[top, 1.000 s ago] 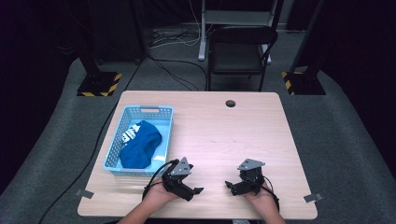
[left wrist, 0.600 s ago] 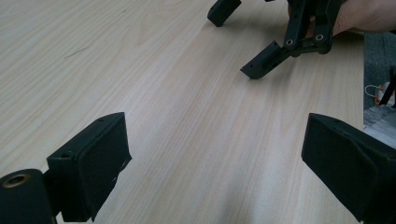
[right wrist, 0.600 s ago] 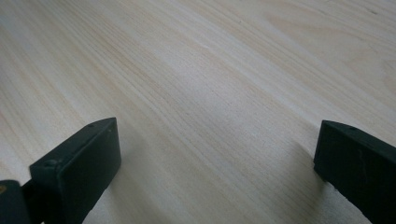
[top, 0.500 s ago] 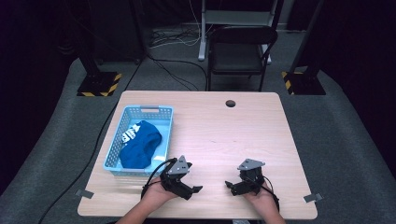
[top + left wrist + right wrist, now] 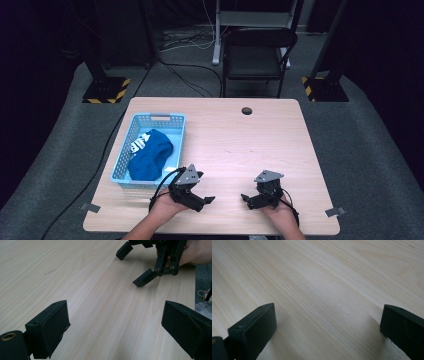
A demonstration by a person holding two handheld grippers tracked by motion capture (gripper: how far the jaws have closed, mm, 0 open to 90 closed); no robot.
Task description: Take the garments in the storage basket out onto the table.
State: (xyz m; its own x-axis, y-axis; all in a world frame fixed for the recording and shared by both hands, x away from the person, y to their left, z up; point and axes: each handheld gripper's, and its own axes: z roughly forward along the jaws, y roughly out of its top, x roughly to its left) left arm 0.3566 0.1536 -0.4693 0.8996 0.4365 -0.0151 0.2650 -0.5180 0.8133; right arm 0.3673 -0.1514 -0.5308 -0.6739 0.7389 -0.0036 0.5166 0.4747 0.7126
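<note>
A light blue plastic basket [image 5: 176,131] sits at the table's left side and holds a crumpled dark blue garment [image 5: 150,156] with white print. My left gripper [image 5: 204,201] rests low near the front edge, just right of the basket's near corner, and points right. Its jaws stand wide open over bare wood in the left gripper view [image 5: 116,327]. My right gripper [image 5: 247,200] lies a short way to the right and points left, facing it. It is open with nothing between its jaws [image 5: 328,327]. The left gripper view also has the right gripper [image 5: 133,266] farther off, held by a hand [image 5: 197,252].
The light wooden table [image 5: 240,145] has a small round hole [image 5: 246,111] near its far edge. A black chair [image 5: 257,55] stands behind the table. Black stands with yellow-striped bases [image 5: 106,90] flank it on grey carpet. A cable [image 5: 100,170] runs down the left.
</note>
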